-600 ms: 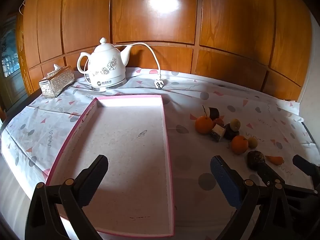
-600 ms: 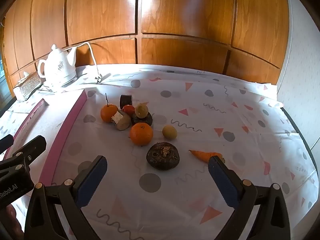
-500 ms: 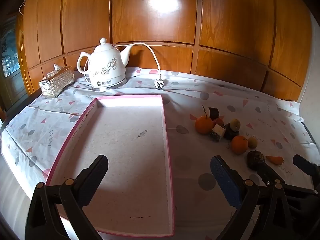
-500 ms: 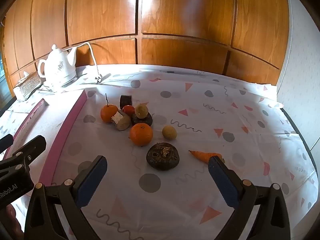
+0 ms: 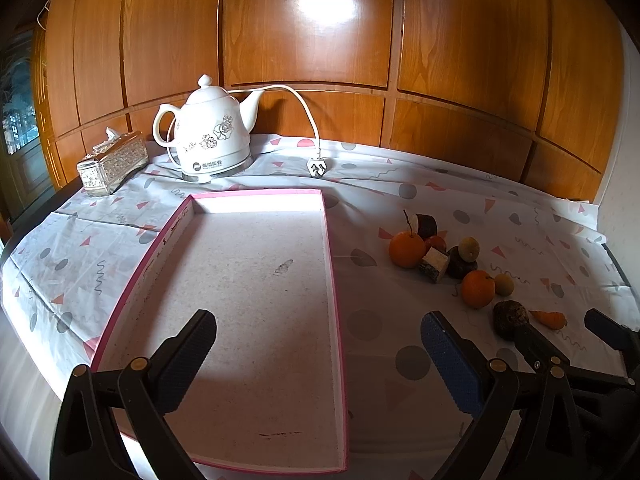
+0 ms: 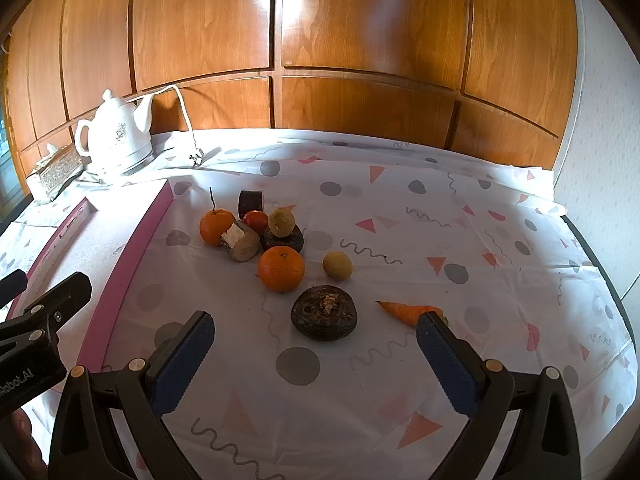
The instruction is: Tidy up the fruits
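A pink-rimmed tray (image 5: 332, 264) lies empty on the patterned tablecloth; its rim shows in the right wrist view (image 6: 132, 256). Right of it sits a cluster of produce: two oranges (image 6: 280, 269) (image 6: 216, 226), a dark round fruit (image 6: 324, 312), a carrot (image 6: 408, 311), a small yellow fruit (image 6: 338, 265) and several others. My left gripper (image 5: 320, 354) is open and empty over the tray's near end. My right gripper (image 6: 314, 354) is open and empty, just short of the dark round fruit.
A white electric kettle (image 5: 212, 140) with its loose cord and plug (image 5: 318, 166) stands at the back, beside a silver tissue box (image 5: 112, 162). Wooden wall panels close the back. The table edge runs along the right (image 6: 600, 272).
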